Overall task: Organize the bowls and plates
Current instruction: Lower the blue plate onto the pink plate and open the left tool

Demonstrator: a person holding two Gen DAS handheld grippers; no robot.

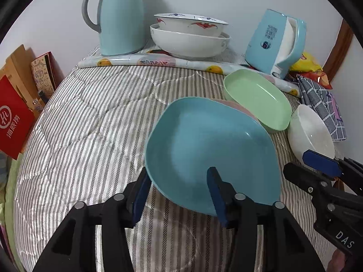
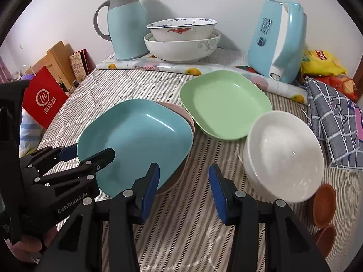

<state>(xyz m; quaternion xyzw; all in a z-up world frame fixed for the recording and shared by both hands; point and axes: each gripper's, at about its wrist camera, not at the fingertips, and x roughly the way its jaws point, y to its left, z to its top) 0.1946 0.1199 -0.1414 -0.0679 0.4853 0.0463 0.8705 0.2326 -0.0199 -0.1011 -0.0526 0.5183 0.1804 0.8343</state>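
- Blue plate (image 1: pixel 211 149) at centre, stacked on a pink one (image 2: pixel 181 113) on the striped bed: light, stiff plastic by the look; pinch its near rim.
- Green plate (image 2: pixel 224 104) at one o'clock: same.
- White bowl (image 2: pixel 283 154) at three o'clock (likely ceramic, slippery, breakable): grip the rim.
- Left gripper (image 1: pixel 179 192) straddles the blue rim, released; right gripper (image 2: pixel 183 188) unclenched, empty.

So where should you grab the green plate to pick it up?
Probably by its raised rim, on the near edge. The green plate is shallow and lies flat, so one finger can go over the rim and one under. Come from the front: the kettle stands behind it, the white bowl beside it.
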